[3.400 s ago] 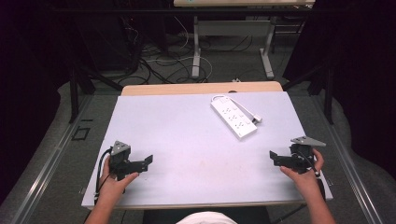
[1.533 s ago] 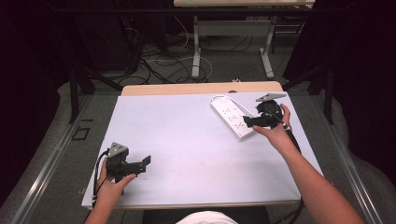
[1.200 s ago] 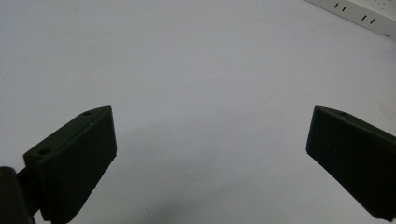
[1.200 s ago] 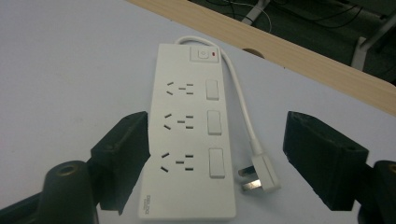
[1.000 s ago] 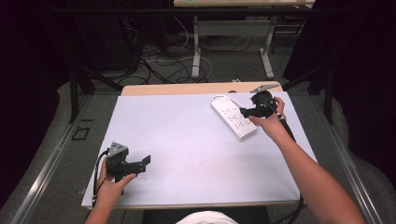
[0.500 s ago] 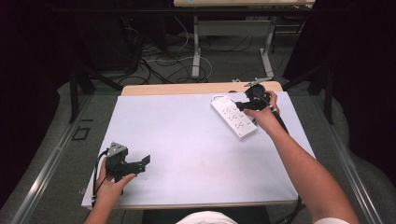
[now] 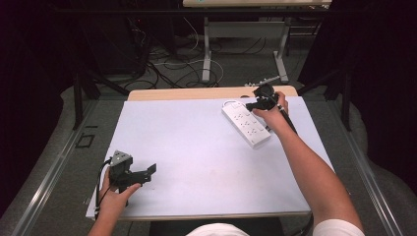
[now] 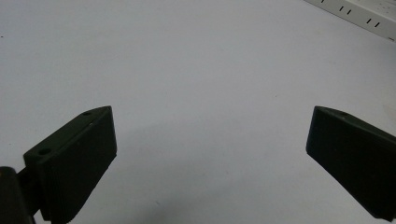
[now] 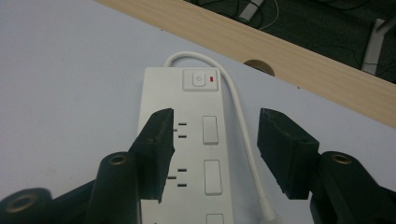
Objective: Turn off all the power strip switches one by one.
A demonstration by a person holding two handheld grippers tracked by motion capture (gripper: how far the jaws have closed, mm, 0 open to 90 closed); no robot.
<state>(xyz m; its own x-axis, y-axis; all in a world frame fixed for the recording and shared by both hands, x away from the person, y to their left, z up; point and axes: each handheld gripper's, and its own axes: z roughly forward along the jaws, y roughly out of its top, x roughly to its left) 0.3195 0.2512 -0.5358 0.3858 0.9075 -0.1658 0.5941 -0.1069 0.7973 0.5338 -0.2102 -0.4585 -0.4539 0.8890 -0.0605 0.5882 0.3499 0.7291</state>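
Right hand-held gripper (image 9: 212,144) over power strip (image 7: 245,122), jaws part-open, grasping nothing.
Its jaws have just been closing and straddle the strip's switch end and white cable (image 9: 243,121) without contact. Strip lies at 1 o'clock on the bench (image 7: 196,142). Left hand-held gripper (image 7: 150,169) rests released at 7 o'clock.

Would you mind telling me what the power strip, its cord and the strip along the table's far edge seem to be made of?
The power strip looks like smooth white moulded plastic: crisp slots and a faint sheen. Its cord seems white rubbery or vinyl sheathing, since it bends in a soft curve. The table edge looks like pale wood or wood-look laminate, showing fine grain lines; which of the two I cannot tell.
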